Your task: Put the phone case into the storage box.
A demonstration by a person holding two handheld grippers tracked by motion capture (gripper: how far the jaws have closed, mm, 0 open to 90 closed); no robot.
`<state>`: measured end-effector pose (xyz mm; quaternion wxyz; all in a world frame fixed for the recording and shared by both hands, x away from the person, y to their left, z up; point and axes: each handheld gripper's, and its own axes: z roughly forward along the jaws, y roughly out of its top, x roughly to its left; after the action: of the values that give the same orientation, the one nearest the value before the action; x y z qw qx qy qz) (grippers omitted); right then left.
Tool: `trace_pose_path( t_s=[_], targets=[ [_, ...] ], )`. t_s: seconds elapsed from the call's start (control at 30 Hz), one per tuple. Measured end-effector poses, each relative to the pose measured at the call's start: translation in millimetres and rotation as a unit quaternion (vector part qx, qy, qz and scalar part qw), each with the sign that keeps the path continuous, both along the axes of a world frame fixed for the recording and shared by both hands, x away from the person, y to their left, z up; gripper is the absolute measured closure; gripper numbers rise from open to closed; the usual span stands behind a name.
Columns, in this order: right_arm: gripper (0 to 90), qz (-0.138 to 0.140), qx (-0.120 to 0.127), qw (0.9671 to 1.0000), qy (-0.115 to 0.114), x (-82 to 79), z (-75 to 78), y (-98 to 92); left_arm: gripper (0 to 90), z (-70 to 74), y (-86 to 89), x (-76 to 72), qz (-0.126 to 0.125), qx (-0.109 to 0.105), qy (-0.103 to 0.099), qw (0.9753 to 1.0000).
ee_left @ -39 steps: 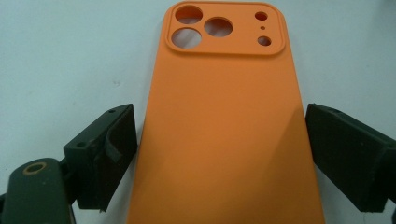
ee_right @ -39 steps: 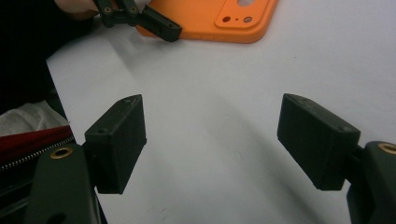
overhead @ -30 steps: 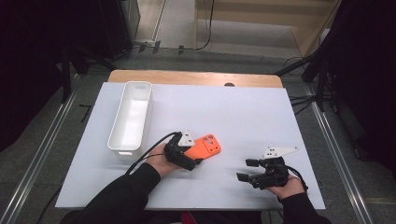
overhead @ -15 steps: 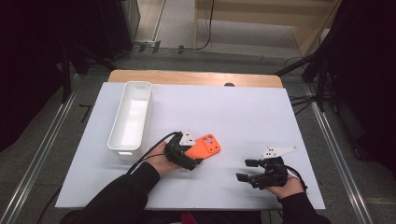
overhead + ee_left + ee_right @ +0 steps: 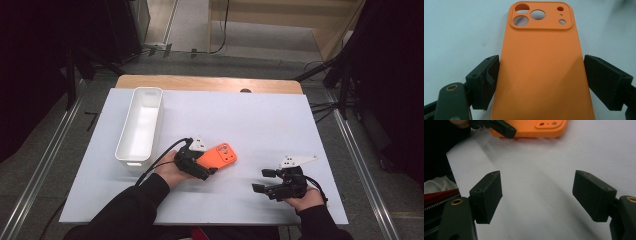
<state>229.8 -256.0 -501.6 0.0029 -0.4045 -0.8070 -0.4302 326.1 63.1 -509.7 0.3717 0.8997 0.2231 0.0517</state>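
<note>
An orange phone case (image 5: 223, 154) lies back up on the white table, camera cut-outs pointing away from the person. My left gripper (image 5: 205, 161) holds its near end. In the left gripper view the case (image 5: 541, 62) spans the whole gap, and both black pads (image 5: 485, 80) press against its long edges. My right gripper (image 5: 263, 180) rests low at the front right, a hand's width from the case, jaws wide apart and pointing left. In the right gripper view only bare table lies between the pads (image 5: 487, 195), with the case (image 5: 529, 127) farther off.
A long white bin (image 5: 125, 150) stands at the left of the table with nothing showing in it. A white sheet (image 5: 250, 120) covers the tabletop, with a wooden strip (image 5: 210, 82) along the far edge. Metal rails run along both sides of the table.
The right gripper has drifted a little to the left. The left gripper and the orange case have stayed where they were.
</note>
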Motion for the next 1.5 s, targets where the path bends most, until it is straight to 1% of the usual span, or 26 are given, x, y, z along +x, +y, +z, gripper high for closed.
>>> trace_pose_path(
  t_s=[0.03,0.07,0.1,0.17,0.23,0.3,0.4,0.43,0.5,0.53,0.57,0.63,0.67,0.7,0.77,0.93,0.97,1.07,1.1,1.2,1.27,1.37,1.4,1.47,1.5],
  targets=[
    [22.4,-0.001,-0.001,1.0000,0.002,0.7,-0.3,0.2,16.3,1.3,0.5,0.4,-0.001,-0.004,-0.001,1.0000],
    [22.4,0.000,0.000,1.0000,0.001,1.2,-0.8,0.3,16.3,3.2,0.6,0.8,-0.001,-0.013,0.004,0.9999],
    [22.4,0.000,0.000,1.0000,0.002,1.5,-1.1,0.4,16.3,5.2,1.1,1.2,0.001,-0.015,0.006,0.9999],
    [22.5,-0.001,0.001,1.0000,0.002,1.2,-1.5,0.0,16.3,7.2,1.4,2.1,0.002,-0.028,0.013,0.9995],
    [22.4,-0.003,0.001,1.0000,0.001,0.3,-1.5,-0.9,16.3,9.4,1.5,3.2,0.002,-0.044,0.023,0.9988],
    [22.4,-0.006,0.003,1.0000,0.002,-1.2,-0.9,-1.8,16.3,11.2,1.5,3.6,0.004,-0.056,0.031,0.9979],
    [22.4,-0.018,0.012,0.9997,0.007,-2.0,-0.3,-2.8,16.2,13.1,1.4,4.5,0.004,-0.076,0.045,0.9960],
    [22.4,-0.022,0.018,0.9995,0.011,-2.1,0.2,-3.2,16.2,13.7,1.5,4.9,0.005,-0.081,0.049,0.9955],
    [22.4,-0.025,0.027,0.9992,0.013,-2.3,1.3,-4.2,16.2,15.0,1.8,5.9,0.009,-0.090,0.055,0.9943],
    [22.4,-0.028,0.029,0.9991,0.013,-2.8,1.9,-4.1,16.2,15.6,2.4,6.7,0.009,-0.090,0.057,0.9942],
    [22.4,-0.030,0.029,0.9990,0.012,-3.1,2.3,-4.0,16.2,16.2,2.5,7.5,0.014,-0.099,0.063,0.9930],
    [22.4,-0.035,0.028,0.9990,0.010,-4.6,3.8,-4.2,16.2,17.7,3.4,8.6,0.019,-0.107,0.067,0.9918],
    [22.4,-0.035,0.028,0.9990,0.008,-4.9,4.2,-4.5,16.2,18.7,4.1,9.2,0.023,-0.117,0.073,0.9902],
    [22.4,-0.037,0.030,0.9988,0.009,-5.7,5.2,-4.6,16.2,19.4,4.9,9.7,0.024,-0.122,0.077,0.9893],
    [22.4,-0.040,0.030,0.9987,0.006,-6.4,6.4,-4.6,16.2,20.9,6.2,9.9,0.027,-0.126,0.080,0.9884],
    [22.5,-0.042,0.031,0.9986,0.003,-6.8,9.7,-2.1,16.2,23.9,8.4,9.9,0.036,-0.132,0.083,0.9871],
    [22.5,-0.042,0.032,0.9986,0.004,-6.7,10.6,-1.2,16.2,24.8,9.0,9.4,0.040,-0.137,0.084,0.9862],
    [22.6,-0.045,0.033,0.9984,0.003,-5.7,13.3,1.6,16.1,27.4,11.9,8.3,0.046,-0.144,0.085,0.9848],
    [22.7,-0.045,0.034,0.9984,0.001,-4.8,14.2,2.6,16.1,27.8,12.7,8.2,0.047,-0.148,0.087,0.9840],
    [22.8,-0.048,0.035,0.9982,0.001,-2.9,16.3,5.2,16.2,28.7,16.3,7.7,0.060,-0.160,0.096,0.9805],
    [22.8,-0.052,0.036,0.9980,-0.003,-1.0,18.5,7.6,16.1,28.9,18.0,7.5,0.065,-0.161,0.097,0.9799],
    [22.8,-0.056,0.030,0.9979,-0.010,1.9,22.5,11.2,16.2,29.9,21.0,6.9,0.079,-0.172,0.096,0.9772],
    [22.8,-0.059,0.026,0.9979,-0.012,3.2,24.5,13.2,16.2,30.0,22.0,6.9,0.082,-0.173,0.094,0.9771],
    [22.8,-0.064,0.027,0.9975,-0.014,5.3,27.5,16.2,16.1,30.2,24.2,6.3,0.092,-0.178,0.091,0.9754],
    [22.8,-0.063,0.027,0.9975,-0.014,6.2,28.4,16.9,16.2,30.2,25.5,5.6,0.098,-0.182,0.091,0.9741]
  ],
)
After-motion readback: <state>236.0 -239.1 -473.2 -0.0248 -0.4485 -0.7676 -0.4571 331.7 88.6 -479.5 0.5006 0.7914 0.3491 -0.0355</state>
